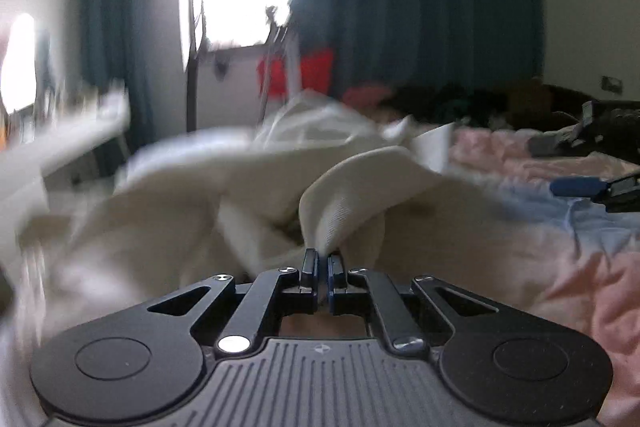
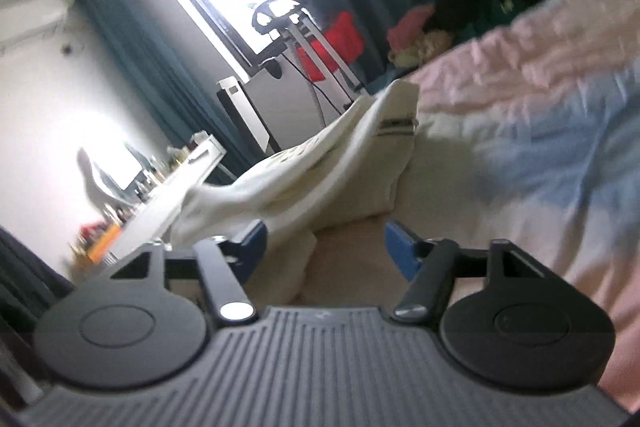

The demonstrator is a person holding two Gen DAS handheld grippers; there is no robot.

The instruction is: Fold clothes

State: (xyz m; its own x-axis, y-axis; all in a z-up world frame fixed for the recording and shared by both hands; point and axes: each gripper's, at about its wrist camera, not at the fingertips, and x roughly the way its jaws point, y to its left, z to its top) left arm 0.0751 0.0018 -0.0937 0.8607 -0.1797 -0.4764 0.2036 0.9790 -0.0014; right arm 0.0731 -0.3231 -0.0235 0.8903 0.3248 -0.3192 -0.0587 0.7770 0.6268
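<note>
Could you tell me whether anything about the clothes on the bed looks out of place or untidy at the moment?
Yes: the white garment lies bunched and twisted on the bedspread rather than flat, with one fold pinched in the shut left gripper. The right gripper stands open, gripping nothing. Clothes are heaped by the curtain, too blurred to identify.

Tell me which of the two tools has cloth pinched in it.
The left tool: its jaws are shut on a fold of the cream garment. The right tool stands open, pinching nothing.
</note>
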